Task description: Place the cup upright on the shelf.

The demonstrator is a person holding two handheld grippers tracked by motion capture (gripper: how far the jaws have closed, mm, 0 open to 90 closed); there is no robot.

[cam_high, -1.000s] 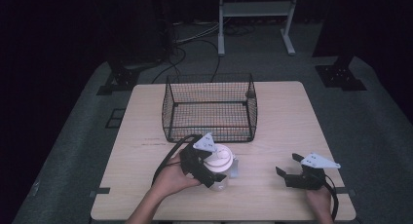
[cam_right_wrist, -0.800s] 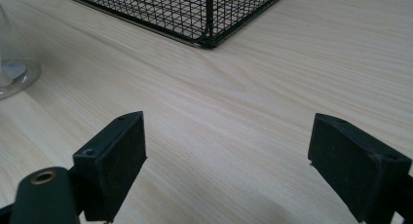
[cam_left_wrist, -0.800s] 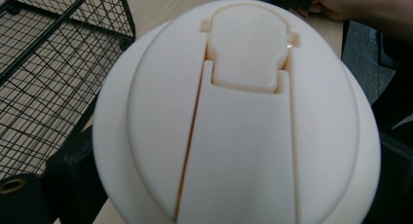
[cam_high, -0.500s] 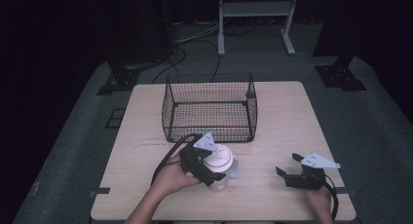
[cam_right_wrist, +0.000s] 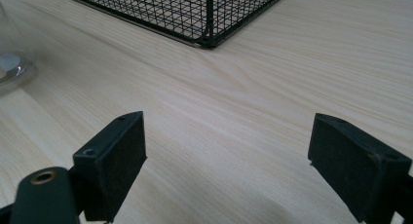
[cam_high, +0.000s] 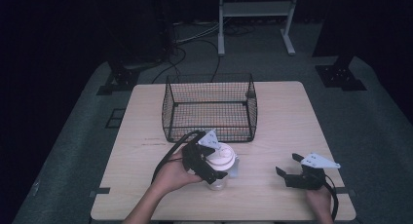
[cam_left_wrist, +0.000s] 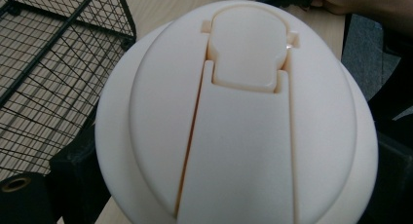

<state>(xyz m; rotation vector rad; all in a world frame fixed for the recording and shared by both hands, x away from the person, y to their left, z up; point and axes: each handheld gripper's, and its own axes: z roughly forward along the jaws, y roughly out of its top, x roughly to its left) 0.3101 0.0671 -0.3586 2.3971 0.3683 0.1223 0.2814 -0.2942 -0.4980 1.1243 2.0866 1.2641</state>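
Observation:
A clear cup (cam_high: 217, 181) with a white domed lid (cam_high: 223, 158) stands on the wooden table (cam_high: 282, 117), just in front of the black wire basket (cam_high: 209, 132). My left gripper (cam_high: 216, 161) is shut on the lidded cup, one jaw on each side. In the left gripper view the lid (cam_left_wrist: 238, 117) sits between the two black fingers (cam_left_wrist: 73, 177), with its sip flap facing the camera. My right gripper (cam_high: 287, 164) rests near the table's front right, open and holding nothing (cam_right_wrist: 229, 151). The cup's clear base (cam_right_wrist: 9, 65) shows far to its left.
The wire basket (cam_right_wrist: 195, 9) looks empty and stands at the table's middle back. Bare wood lies between the two grippers. Beyond the table, cables and a white stand's legs (cam_high: 253, 24) lie on the dark floor.

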